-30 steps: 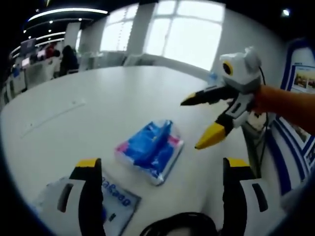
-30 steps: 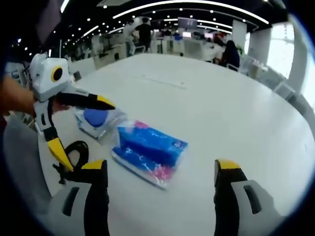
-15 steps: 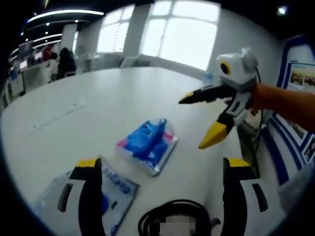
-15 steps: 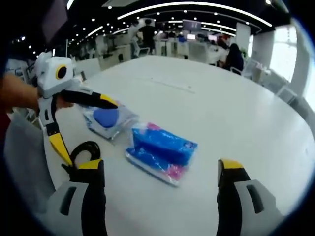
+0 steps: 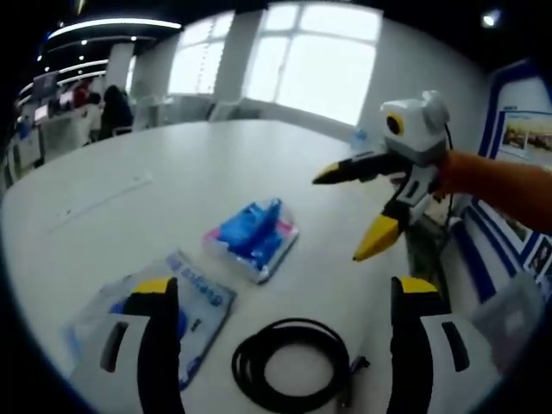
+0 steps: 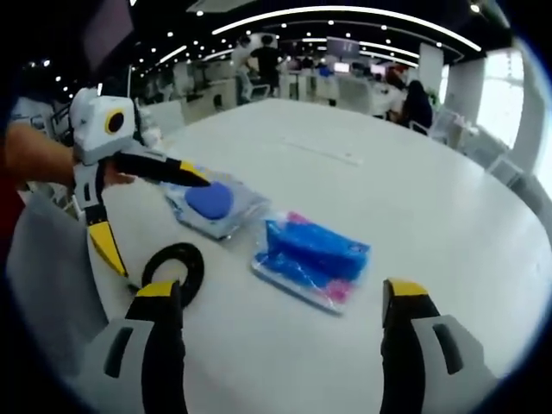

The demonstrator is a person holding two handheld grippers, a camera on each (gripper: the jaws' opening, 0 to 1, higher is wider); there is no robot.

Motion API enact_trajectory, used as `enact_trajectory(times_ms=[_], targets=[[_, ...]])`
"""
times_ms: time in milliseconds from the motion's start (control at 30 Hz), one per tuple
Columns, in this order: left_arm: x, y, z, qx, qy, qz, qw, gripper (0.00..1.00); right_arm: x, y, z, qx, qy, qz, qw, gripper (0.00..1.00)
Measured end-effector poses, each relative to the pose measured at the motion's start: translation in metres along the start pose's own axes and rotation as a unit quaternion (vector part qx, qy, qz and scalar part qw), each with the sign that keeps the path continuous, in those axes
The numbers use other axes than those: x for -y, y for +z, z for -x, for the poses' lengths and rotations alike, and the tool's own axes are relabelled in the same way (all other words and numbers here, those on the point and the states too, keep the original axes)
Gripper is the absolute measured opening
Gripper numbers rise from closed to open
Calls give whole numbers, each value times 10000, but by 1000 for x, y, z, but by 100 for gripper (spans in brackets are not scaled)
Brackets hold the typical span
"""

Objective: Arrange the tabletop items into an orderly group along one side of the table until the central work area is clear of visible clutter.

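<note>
From the left gripper view, the left tool (image 5: 280,332) hangs over the near edge of the round white desk (image 5: 172,172) with its jaws spread wide and nothing between them. Right ahead of it lies the coiled black cable (image 5: 291,363), between the jaw tips. Further on sits the blue and pink plastic-wrapped packet (image 5: 252,237), its long axis running away up the desk, and beside the left jaw lies the clear flat bag with a blue round item inside (image 5: 164,315). The right tool (image 5: 358,211) comes in from the right, also gaping and empty, hovering to the right of the packet.

From the right gripper view, the right tool (image 6: 285,332) looks down on that packet (image 6: 312,259), which lies just ahead of its open jaws. The left tool (image 6: 147,211) hovers over the cable (image 6: 174,269) and the clear bag (image 6: 216,203). I'd judge the right tool nearer the packet and the left nearer the cable.
</note>
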State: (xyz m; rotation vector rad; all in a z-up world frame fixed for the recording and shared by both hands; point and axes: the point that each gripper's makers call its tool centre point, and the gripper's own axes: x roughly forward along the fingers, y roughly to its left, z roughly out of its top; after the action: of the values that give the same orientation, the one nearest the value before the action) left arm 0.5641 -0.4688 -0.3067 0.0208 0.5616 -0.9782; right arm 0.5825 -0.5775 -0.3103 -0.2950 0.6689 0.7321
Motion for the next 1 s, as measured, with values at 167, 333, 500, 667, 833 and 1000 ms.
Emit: enact_trajectory(times_ms=[167,333,500,667,833,1000], targets=[[2,-10,18,14,-28,-5,10000,100,-19,1,3,34,69,65,9999,95],[2,-24,37,-17,-3,8,10000,100,-40,-1,2,22,170,147,9997,96],[1,-35,48,-55,32,53,10000,100,-57,-2,0,24,258,183,9995,96],[3,-43,59,-60,28,81,9999,99,-75,-3,-4,31,346,181,9992,95],[3,-50,68,-43,32,135,9999,99,-92,-5,-8,51,434,177,9989,95],[5,-56,74,-48,47,152,9999,99,-107,-6,-13,65,528,146,9985,94]])
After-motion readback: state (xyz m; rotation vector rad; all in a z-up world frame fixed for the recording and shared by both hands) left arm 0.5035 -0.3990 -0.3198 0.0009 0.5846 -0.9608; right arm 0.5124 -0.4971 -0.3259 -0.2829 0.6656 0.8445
